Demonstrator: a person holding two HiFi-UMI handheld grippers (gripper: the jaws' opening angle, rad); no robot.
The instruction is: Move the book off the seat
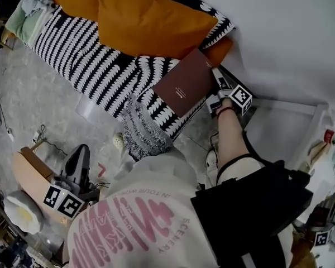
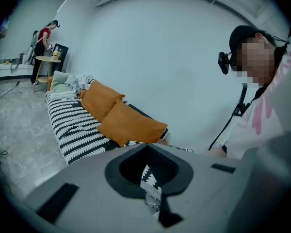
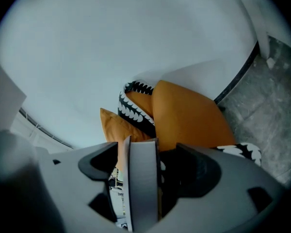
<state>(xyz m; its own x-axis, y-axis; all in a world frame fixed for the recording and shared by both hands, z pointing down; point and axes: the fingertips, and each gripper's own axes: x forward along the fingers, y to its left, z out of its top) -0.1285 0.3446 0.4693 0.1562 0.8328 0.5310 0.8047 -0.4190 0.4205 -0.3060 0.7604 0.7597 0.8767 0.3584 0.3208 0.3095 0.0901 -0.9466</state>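
A dark red book (image 1: 184, 85) lies on the seat's black-and-white patterned cover (image 1: 95, 66), at its near right corner, below two orange cushions (image 1: 151, 18). My right gripper (image 1: 218, 91) is at the book's right edge. In the right gripper view the book's grey page edge (image 3: 141, 178) stands between the jaws of the right gripper (image 3: 145, 152). The left jaw is close to the cover, while a dark gap shows on the other side. My left gripper (image 1: 78, 166) hangs low over the floor, away from the seat. In its own view the left gripper (image 2: 149, 149) has its jaws together with nothing held.
The white wall (image 1: 290, 32) runs directly behind the seat. A wooden stool (image 1: 30, 172) stands by my left gripper, and a cable (image 1: 47, 141) lies on the grey floor. A shelf with bottles (image 1: 329, 149) is at the right. Far off, a person (image 2: 42, 42) stands at a round table.
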